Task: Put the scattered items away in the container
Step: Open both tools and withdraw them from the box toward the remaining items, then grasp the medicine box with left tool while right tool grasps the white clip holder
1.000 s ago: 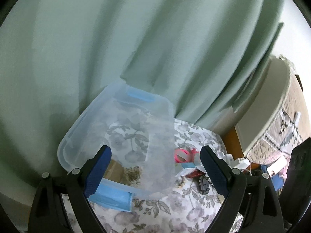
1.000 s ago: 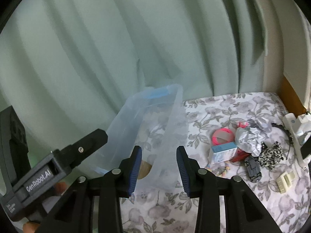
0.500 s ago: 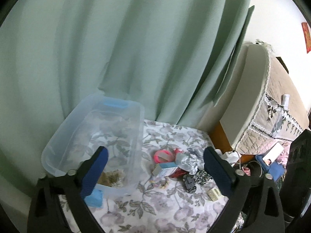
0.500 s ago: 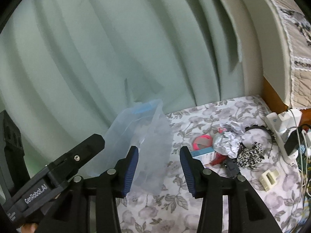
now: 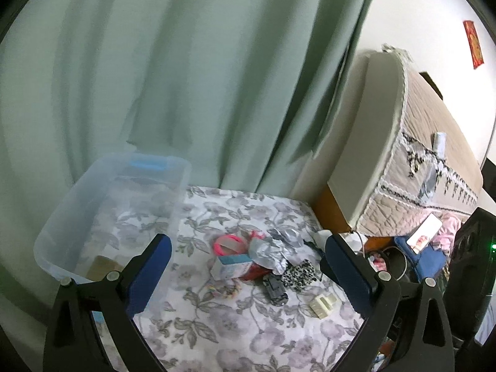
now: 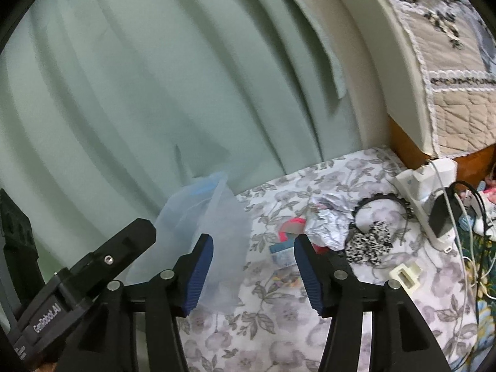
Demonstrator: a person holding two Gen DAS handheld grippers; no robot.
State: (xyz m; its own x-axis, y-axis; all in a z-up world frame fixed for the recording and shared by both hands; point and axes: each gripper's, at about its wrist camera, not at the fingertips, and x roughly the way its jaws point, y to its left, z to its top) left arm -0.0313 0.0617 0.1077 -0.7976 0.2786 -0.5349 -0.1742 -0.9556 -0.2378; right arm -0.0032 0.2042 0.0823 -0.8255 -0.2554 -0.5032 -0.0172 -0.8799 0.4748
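Observation:
A clear plastic container (image 5: 77,214) with a blue handle stands at the left on the floral cloth; it also shows in the right wrist view (image 6: 204,217). A brown item (image 5: 102,266) lies inside it. Scattered items lie to its right: a pink ring (image 5: 229,245), a light blue box (image 5: 232,265), crumpled foil (image 5: 276,246), a leopard-print scrunchie (image 5: 299,274), a dark toy car (image 5: 274,288), a cream plug (image 5: 322,305). My left gripper (image 5: 248,266) is open and empty above them. My right gripper (image 6: 252,266) is open and empty, beside the container.
A green curtain (image 5: 186,77) hangs behind. A bed with a quilted cover (image 5: 418,161) stands at the right. A white power strip with cables (image 6: 434,192) and a black headband (image 6: 384,204) lie at the cloth's right edge. A phone (image 5: 424,237) lies further right.
Both grippers have pulled back and up from the container and swung right, so the scattered items show. My right gripper's jaws have opened wider.

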